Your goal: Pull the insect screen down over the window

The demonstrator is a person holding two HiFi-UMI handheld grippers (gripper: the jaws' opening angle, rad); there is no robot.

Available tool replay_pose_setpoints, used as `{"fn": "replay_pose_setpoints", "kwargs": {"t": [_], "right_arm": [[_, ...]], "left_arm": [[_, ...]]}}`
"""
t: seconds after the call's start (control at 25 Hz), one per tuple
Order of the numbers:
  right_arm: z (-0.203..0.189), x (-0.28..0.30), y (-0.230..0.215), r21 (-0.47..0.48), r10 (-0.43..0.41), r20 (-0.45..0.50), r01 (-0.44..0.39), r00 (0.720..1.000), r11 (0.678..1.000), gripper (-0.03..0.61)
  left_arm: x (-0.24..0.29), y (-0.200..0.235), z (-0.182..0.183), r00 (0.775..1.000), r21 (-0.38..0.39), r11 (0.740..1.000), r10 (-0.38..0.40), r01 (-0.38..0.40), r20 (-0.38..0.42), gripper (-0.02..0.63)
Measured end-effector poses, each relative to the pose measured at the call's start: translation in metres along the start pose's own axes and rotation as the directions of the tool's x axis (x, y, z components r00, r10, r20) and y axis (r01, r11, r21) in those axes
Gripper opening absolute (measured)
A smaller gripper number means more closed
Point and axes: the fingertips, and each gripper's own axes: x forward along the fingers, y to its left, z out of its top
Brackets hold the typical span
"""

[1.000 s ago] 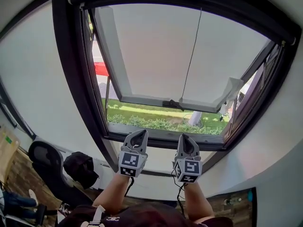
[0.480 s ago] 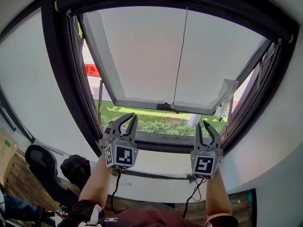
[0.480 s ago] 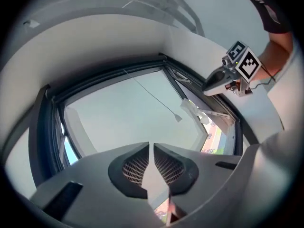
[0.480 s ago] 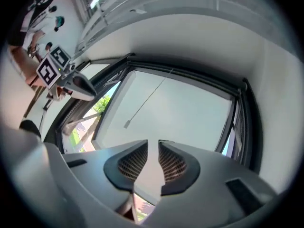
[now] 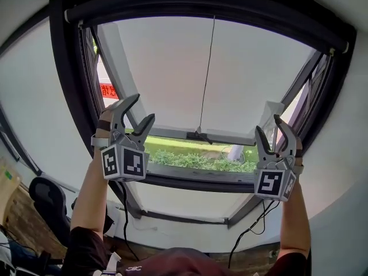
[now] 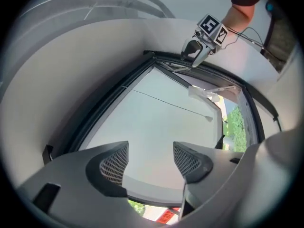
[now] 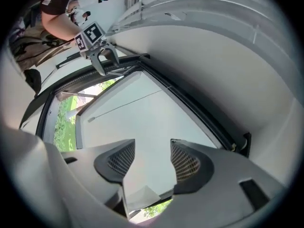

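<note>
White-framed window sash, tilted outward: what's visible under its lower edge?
Green grass and shrubs and a pale post base. Behind the sash's pale grey pane nothing can be made out.

My left arm [image 5: 92, 188] and right arm [image 5: 293, 223] reach up, spread wide apart. Left gripper [image 5: 144, 109] points upward, jaws just been opening, wide and empty. Right gripper [image 5: 268, 125] likewise, jaws just been opening, gripping nothing.

Window [image 5: 73, 96]: dark frame, pale-framed sash [image 5: 167, 132] swung outward at bottom, grass visible through gap under sash. Insect screen [image 5: 207, 7]: up, within dark housing along frame's top edge, opening uncovered. 1 thin pull cord [image 5: 206, 73] hangs down centre, end near sash's bottom rail.
</note>
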Motion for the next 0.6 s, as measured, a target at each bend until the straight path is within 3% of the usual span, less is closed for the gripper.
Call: {"fn": "replay_pose_setpoints", "kwargs": {"t": [0.2, 0.52, 0.6], "right_arm": [[0.008, 0.017, -0.043, -0.109, -0.029, 0.011, 0.03, 1.0, 0.994, 0.259], [0.023, 0.045, -0.106, -0.2, -0.057, 0.004, 0.056, 0.998, 0.978, 0.259], [0.027, 0.051, -0.126, -0.217, -0.078, -0.001, 0.076, 0.997, 0.973, 0.259]], "left_arm": [[0.015, 0.054, 0.025, 0.998, 0.084, 0.995, 0.054, -0.056, 0.022, 0.308], [0.044, 0.134, 0.021, 0.994, 0.216, 0.973, 0.09, -0.075, -0.06, 0.308], [0.049, 0.152, 0.022, 0.994, 0.217, 0.974, 0.087, -0.072, -0.062, 0.308]]}}
